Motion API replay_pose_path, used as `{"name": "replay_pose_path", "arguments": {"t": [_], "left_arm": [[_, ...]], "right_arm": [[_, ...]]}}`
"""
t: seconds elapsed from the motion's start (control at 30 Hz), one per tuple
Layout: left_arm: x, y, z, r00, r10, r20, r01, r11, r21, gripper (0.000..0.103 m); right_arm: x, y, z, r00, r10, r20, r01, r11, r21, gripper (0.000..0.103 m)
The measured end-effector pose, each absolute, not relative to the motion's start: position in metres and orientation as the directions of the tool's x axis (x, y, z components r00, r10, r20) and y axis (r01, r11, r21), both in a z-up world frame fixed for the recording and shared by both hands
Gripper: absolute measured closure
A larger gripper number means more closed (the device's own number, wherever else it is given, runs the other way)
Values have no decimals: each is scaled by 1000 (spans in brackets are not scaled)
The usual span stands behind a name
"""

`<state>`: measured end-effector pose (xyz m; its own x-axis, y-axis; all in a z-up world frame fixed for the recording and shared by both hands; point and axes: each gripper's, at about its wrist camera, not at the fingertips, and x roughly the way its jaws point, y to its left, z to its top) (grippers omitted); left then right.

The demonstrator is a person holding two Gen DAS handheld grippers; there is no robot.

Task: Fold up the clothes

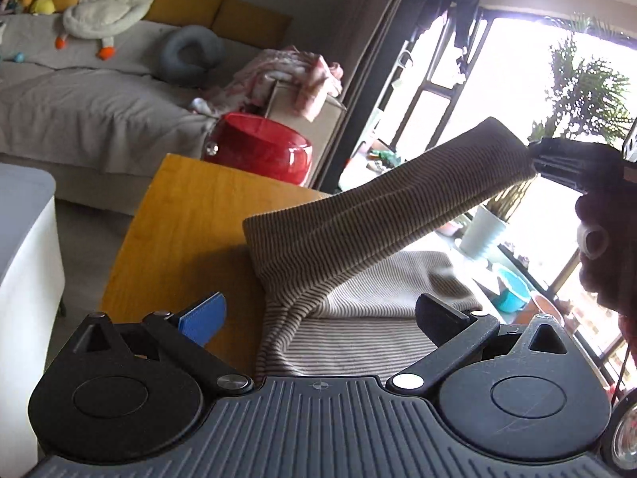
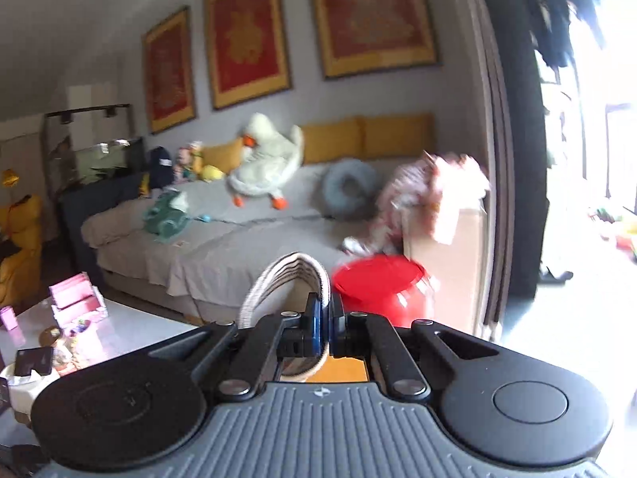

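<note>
A brown-and-cream striped garment (image 1: 358, 310) lies on the yellow wooden table (image 1: 179, 231). One striped band of it (image 1: 398, 199) is lifted and stretched up to the right, where my right gripper (image 1: 557, 163) pinches its end. In the right wrist view the right gripper (image 2: 327, 320) is shut on a looped fold of the striped cloth (image 2: 286, 275). My left gripper (image 1: 318, 314) hovers low over the garment with its jaws wide apart; the blue pad (image 1: 203, 318) is over the table and the black finger (image 1: 438, 314) over the cloth, neither pressing on it.
A grey sofa (image 1: 79, 99) with a plush goose (image 1: 107, 4) stands behind the table. A red stool (image 1: 258, 147) and a box with pink cloth (image 1: 294, 75) sit by the table's far edge. A white table (image 2: 119, 326) with small items lies to the left. Bright balcony doors are right.
</note>
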<state>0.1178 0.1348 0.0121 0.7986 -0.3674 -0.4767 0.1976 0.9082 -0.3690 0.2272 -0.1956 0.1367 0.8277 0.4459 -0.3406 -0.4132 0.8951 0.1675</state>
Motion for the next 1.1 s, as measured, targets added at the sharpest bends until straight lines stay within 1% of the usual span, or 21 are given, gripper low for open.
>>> {"name": "replay_pose_path", "arguments": {"t": [0.1,0.2,0.23,0.3,0.33,0.4,0.43,0.5,0.6,0.67,0.7,0.73,0.77,0.8,0.83,0.9,0.93,1.0,1.1], "left_arm": [[123,122,6,776,-381,-503,218,910,-354,0],[132,110,2,755,-387,-530,236,914,-331,0],[134,105,1,748,-389,-538,244,915,-322,0],[139,96,0,734,-392,-554,261,917,-303,0],[141,91,-1,728,-394,-560,270,917,-294,0],[147,80,-1,721,-402,-564,294,915,-276,0],[151,73,0,720,-409,-561,310,912,-268,0],[159,61,2,725,-422,-545,338,907,-252,0],[172,42,2,727,-443,-525,387,895,-220,0],[187,33,-7,713,-444,-542,396,894,-210,0],[192,31,-14,706,-436,-558,387,897,-211,0],[198,29,-21,699,-428,-573,378,901,-211,0],[202,27,-28,697,-422,-580,375,903,-207,0],[201,28,-32,706,-423,-569,384,903,-194,0],[199,29,-36,712,-424,-560,394,901,-182,0],[195,30,-40,714,-432,-551,415,895,-163,0],[194,31,-41,714,-438,-546,423,892,-161,0],[194,35,-42,710,-453,-539,422,887,-190,0],[194,38,-41,693,-469,-547,430,878,-209,0]], "right_arm": [[236,-225,97,826,393,-405,-342,919,194,100],[243,-252,56,808,330,-489,-250,942,222,99],[244,-261,43,801,307,-513,-219,949,226,96],[246,-279,17,786,263,-560,-156,960,231,94],[245,-287,6,783,240,-575,-123,964,235,91],[239,-302,-6,791,215,-572,-74,963,260,87],[236,-309,-12,796,204,-570,-51,961,273,87],[227,-311,-12,816,216,-536,-61,955,292,87],[212,-292,3,846,289,-448,-170,942,288,87],[206,-274,15,837,376,-396,-265,914,308,86],[207,-266,13,822,408,-396,-292,901,322,79],[209,-259,10,807,434,-401,-312,889,334,68],[210,-251,7,790,460,-406,-332,877,347,64],[211,-243,3,773,485,-410,-352,864,360,62],[215,-237,-7,762,474,-442,-340,873,349,62],[224,-231,-34,746,404,-529,-282,912,298,63],[225,-233,-40,750,404,-524,-283,912,298,65],[224,-238,-43,759,415,-501,-284,904,319,65],[221,-242,-46,762,421,-493,-284,900,331,65]]}}
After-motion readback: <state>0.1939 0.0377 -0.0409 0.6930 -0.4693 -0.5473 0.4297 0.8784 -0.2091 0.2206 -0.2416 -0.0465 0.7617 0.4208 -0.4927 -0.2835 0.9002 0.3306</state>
